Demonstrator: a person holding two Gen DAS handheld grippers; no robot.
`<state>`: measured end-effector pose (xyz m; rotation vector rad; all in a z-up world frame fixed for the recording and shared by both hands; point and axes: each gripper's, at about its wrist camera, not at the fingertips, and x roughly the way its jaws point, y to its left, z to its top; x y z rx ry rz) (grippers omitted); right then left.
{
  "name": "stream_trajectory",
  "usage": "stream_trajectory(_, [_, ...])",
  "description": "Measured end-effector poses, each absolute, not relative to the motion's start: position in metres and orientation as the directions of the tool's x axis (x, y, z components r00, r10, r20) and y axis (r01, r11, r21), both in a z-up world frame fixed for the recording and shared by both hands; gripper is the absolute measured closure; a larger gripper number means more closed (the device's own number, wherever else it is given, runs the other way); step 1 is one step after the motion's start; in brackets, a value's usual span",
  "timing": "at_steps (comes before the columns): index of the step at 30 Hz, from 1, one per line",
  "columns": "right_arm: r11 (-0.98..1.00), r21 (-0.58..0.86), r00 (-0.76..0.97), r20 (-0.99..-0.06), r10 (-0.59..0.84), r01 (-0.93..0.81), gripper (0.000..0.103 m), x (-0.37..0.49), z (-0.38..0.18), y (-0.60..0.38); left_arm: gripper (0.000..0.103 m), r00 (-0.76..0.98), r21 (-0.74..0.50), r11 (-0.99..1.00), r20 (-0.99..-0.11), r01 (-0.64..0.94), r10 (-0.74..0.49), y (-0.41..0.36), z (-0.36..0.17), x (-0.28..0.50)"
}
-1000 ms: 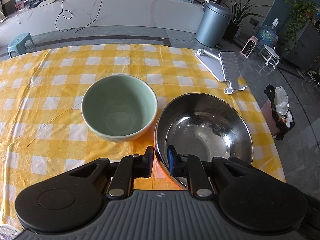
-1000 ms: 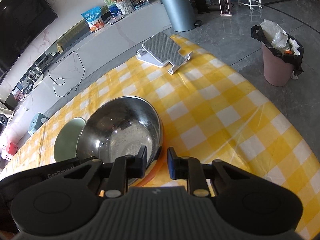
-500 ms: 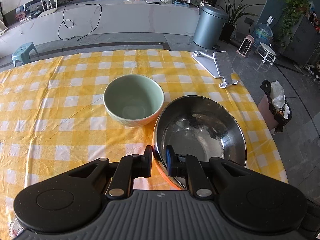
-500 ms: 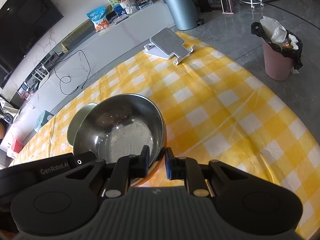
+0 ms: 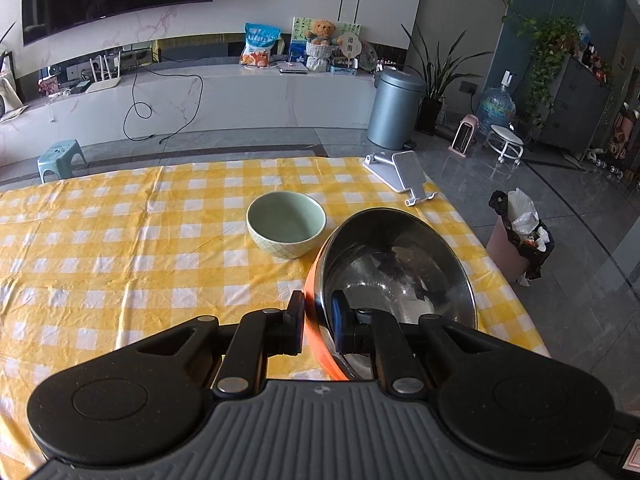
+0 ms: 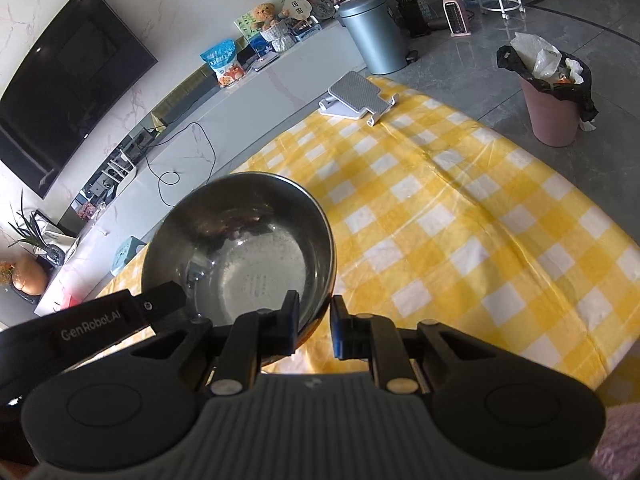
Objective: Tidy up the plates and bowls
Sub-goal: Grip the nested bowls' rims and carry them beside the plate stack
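Observation:
A steel bowl [image 5: 394,268] with an orange outer wall is held up above the yellow checked tablecloth [image 5: 120,248], tilted. My left gripper [image 5: 317,322] is shut on its near rim, one finger inside and one outside. My right gripper [image 6: 314,326] is shut on the rim of the same steel bowl [image 6: 240,248] from the other side. A pale green ceramic bowl [image 5: 286,228] stands upright on the cloth, to the left of and beyond the steel bowl. It is hidden in the right wrist view.
A grey and white stand [image 5: 404,174] lies at the table's far right corner, also in the right wrist view [image 6: 356,98]. A pink bin [image 5: 516,236] with a black bag stands on the floor to the right. The table's right edge is close.
Both grippers have lifted the steel bowl up and back from the table. The green bowl now looks smaller and farther away, and more of the room shows.

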<state>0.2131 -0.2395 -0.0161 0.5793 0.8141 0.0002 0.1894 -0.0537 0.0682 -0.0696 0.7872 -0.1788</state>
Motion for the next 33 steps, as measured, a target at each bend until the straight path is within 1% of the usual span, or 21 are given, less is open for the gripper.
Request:
stream_trajectory(5, [0.863, 0.476, 0.689, -0.683, 0.241, 0.170, 0.089, 0.185, -0.007, -0.220, 0.088, 0.705, -0.143, 0.984, -0.687, 0.109, -0.178, -0.034, 0.076, 0.162])
stream_trajectory(12, [0.902, 0.423, 0.688, -0.682, 0.248, 0.094, 0.090, 0.157, 0.011, -0.189, 0.088, 0.694, -0.219, 0.975, -0.698, 0.028, -0.176, 0.005, 0.073, 0.134])
stream_trajectory(18, [0.915, 0.400, 0.685, -0.682, 0.255, 0.058, 0.091, 0.144, 0.018, -0.175, 0.087, 0.688, -0.242, 0.970, -0.705, -0.002, -0.175, 0.021, 0.071, 0.114])
stream_trajectory(24, [0.910, 0.409, 0.667, -0.697, 0.263, 0.069, 0.093, 0.144, 0.012, -0.176, 0.086, 0.657, -0.282, 0.959, -0.728, -0.023, -0.198, 0.030, 0.058, 0.108])
stream_trajectory(29, [0.921, 0.373, 0.656, -0.723, 0.214, 0.110, 0.095, 0.149, 0.002, -0.179, 0.084, 0.627, -0.291, 0.957, -0.746, -0.007, -0.223, 0.020, 0.047, 0.108])
stream_trajectory(33, [0.917, 0.373, 0.649, -0.735, 0.197, 0.144, 0.096, 0.151, -0.003, -0.188, 0.084, 0.593, -0.302, 0.953, -0.767, 0.004, -0.245, 0.014, 0.034, 0.111])
